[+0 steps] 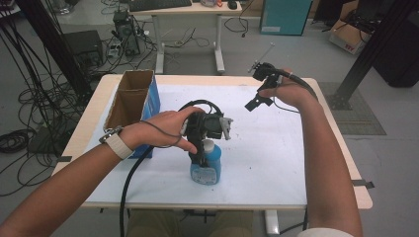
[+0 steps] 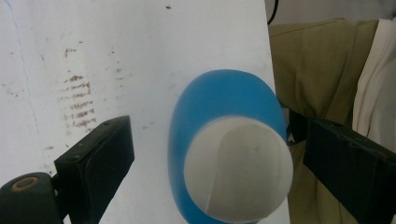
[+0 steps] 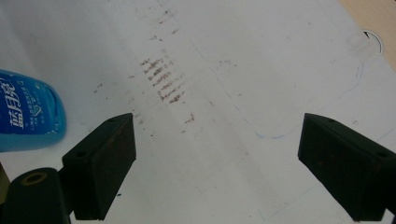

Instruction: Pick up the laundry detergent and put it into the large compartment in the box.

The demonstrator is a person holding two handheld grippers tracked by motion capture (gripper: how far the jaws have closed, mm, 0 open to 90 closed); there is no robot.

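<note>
One blue bottle, one cardboard box, two grippers.

Blue bottle — base cut off at the frame's bottom, perhaps just untouched by the jaws

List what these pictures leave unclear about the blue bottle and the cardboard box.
- Blue bottle: in the high view the left hand-held gripper covers its top; its label print is too small to read.
- Bottle base: in the left gripper view the white cap and the bottom edge cut it off.
- Cardboard box: in the high view its walls hide whatever is inside.
</note>
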